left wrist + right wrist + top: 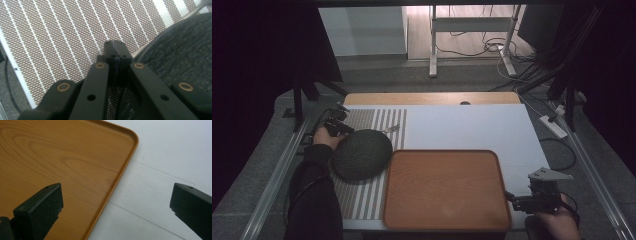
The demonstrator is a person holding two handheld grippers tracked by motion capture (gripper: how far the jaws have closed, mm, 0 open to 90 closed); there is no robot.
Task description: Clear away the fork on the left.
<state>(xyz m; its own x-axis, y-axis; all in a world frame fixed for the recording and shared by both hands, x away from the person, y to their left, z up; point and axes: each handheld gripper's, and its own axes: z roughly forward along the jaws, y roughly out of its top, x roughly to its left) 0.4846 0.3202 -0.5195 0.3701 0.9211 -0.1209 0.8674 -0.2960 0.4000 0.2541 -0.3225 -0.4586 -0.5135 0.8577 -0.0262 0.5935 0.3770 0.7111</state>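
At the near right edge of the counter [472, 125], the right tool [512, 199] hung in the person's right hand [557, 225], its jaws spread wide and holding nothing. In the right gripper view one jaw stood over the wooden tray [62, 157] and the other over the white surface beside it, with the tray's rounded corner and raised rim between them. The tray lay flat at the near middle of the counter, and its inside was bare in the high view.

To the left of the tray, a striped mat [377, 120] covered the left part of the counter. On it sat a dark grey, textured dome-shaped object [361, 154], its right side just beside the tray's far left corner. A thin metal piece [392, 129] showed on the mat just past the dome; what it was could not be told.

Farther off, at the dome's far left side, the left hand [328, 138] held the left tool [346, 129]. In the left gripper view its jaws were pressed together with no visible gap, tips above the mat and right next to the dome's edge [180, 50]; whether anything thin was pinched between them could not be told.
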